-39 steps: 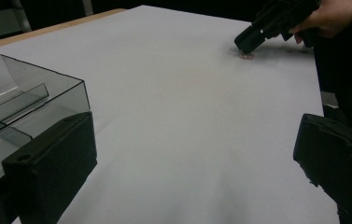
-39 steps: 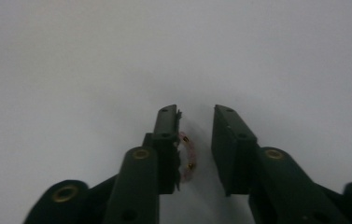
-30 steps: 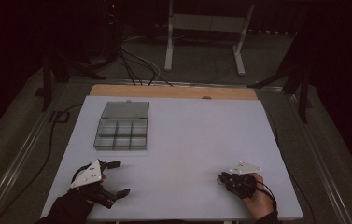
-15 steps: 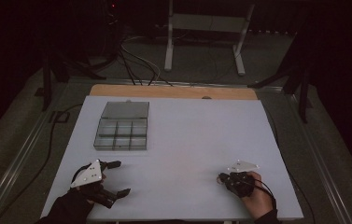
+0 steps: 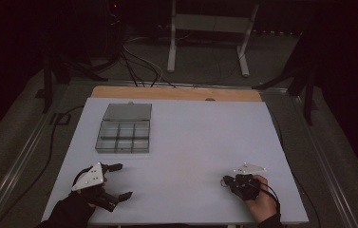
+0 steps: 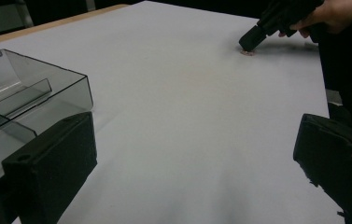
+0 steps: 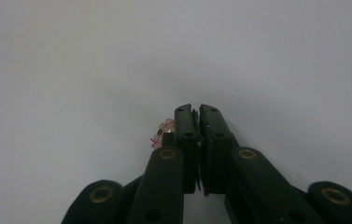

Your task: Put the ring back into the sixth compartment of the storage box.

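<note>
Small pink beaded trinket point(image 7: 163, 133), maybe an earring or charm, too small to name surely, lies on the white table point(image 5: 191, 142) near its front right edge, well apart from the clear compartment box point(image 5: 123, 135) at far left. Right gripper point(image 7: 196, 116) sits tip-down on it, jaws pressed together; the pink piece pokes out just beside the left jaw's outer face, so whether a part is pinched between the pads I cannot tell. In the left gripper view the pink speck point(image 6: 247, 52) sits right under that tip. Left gripper point(image 5: 119, 181) rests near the front left corner, jaws spread wide, nothing between them, just in front of the box. Right hand point(image 5: 262, 202) is clearly nearer; the box lies far-left of the piece.
</note>
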Motion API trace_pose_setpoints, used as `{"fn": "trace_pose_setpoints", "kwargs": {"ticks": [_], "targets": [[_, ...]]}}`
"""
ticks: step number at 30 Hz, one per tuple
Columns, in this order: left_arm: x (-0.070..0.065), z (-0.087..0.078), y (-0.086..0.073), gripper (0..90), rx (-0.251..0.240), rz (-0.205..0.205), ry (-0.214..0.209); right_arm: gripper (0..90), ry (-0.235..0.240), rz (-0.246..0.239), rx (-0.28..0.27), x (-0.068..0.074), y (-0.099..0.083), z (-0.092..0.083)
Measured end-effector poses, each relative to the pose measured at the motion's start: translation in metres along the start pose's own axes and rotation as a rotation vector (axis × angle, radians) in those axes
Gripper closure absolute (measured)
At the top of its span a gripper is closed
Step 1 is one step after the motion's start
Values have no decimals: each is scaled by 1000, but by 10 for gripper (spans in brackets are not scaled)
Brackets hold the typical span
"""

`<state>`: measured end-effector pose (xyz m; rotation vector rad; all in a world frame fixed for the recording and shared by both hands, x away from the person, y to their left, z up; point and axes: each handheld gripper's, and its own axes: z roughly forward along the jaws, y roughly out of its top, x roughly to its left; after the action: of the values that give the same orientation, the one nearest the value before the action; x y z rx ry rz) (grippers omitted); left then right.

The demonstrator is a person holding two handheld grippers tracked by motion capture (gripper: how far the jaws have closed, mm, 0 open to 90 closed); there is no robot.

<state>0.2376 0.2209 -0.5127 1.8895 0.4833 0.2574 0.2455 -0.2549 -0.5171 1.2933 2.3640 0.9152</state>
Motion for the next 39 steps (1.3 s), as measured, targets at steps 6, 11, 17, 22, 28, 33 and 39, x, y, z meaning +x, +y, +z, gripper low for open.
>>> {"fn": "trace_pose_setpoints", "kwargs": {"ticks": [6,11,17,22,28,33,39], "targets": [[0,0,0,4,2,-2,-1,874,-4,9,-30,0,2,-6],[0,0,0,4,4,-2,-2,873,7,10,-44,1,4,-9],[0,0,0,4,2,-1,0,873,17,20,-63,1,7,-13],[0,0,0,4,8,6,5,873,23,30,-74,1,9,-15],[-1,0,0,4,5,4,3,873,25,31,-87,-1,11,-18],[-1,1,0,4,13,11,5,873,20,31,-97,-1,13,-20],[-1,1,0,4,12,6,6,873,22,24,-97,1,14,-21]]}}
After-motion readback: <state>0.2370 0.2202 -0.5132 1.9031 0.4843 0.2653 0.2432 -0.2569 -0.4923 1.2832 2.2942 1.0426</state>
